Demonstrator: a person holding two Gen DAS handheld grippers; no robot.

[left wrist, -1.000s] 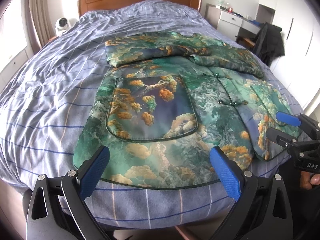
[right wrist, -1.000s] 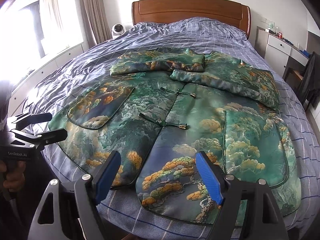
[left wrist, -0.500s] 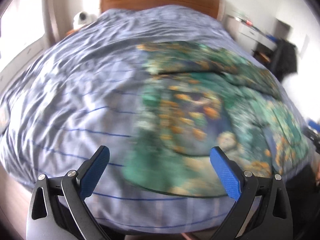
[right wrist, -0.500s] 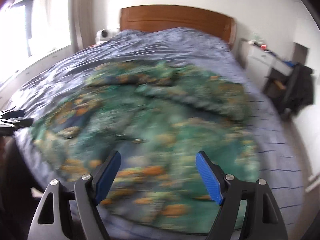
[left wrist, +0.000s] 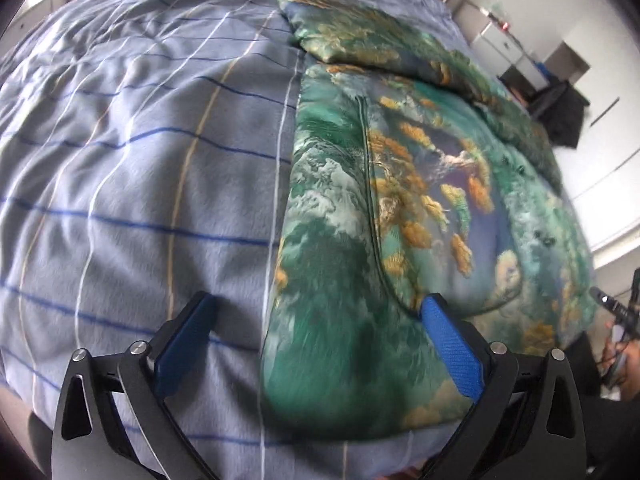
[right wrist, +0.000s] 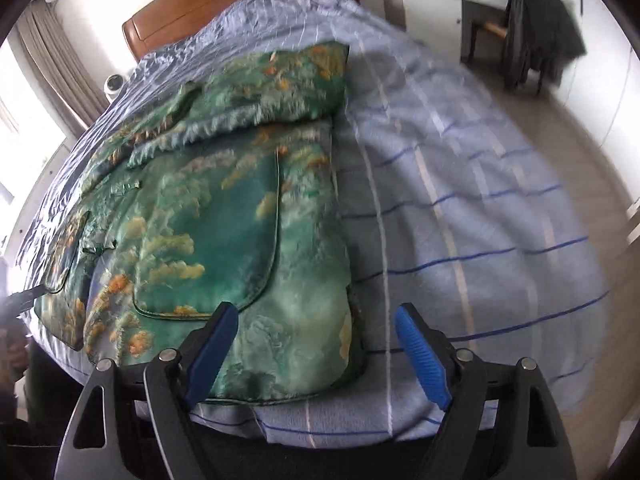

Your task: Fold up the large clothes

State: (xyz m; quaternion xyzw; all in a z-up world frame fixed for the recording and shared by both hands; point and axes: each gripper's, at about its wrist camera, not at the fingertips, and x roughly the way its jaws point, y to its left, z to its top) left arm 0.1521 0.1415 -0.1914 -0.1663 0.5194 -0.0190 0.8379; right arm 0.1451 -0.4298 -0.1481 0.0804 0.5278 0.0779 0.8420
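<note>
One bed, covered by a blue-grey quilt with thin blue and white check lines [left wrist: 140, 184]. On it lies one green satin jacket printed with orange and white clouds [right wrist: 224, 216], spread flat, sleeves folded across the chest. Two patch pockets visible. Left gripper [left wrist: 316, 344] spread wide, straddling the jacket's side hem; right gripper [right wrist: 316, 354] likewise, jaws just opening further, gripping nothing.

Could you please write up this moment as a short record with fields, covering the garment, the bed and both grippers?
garment: green patterned jacket, spread flat, sleeves folded across the top
surface: bed with blue striped cover
left gripper: open, over the jacket's near left hem corner, holding nothing
right gripper: open, over the near right hem corner, holding nothing
background: wooden headboard, dark garment on a chair
</note>
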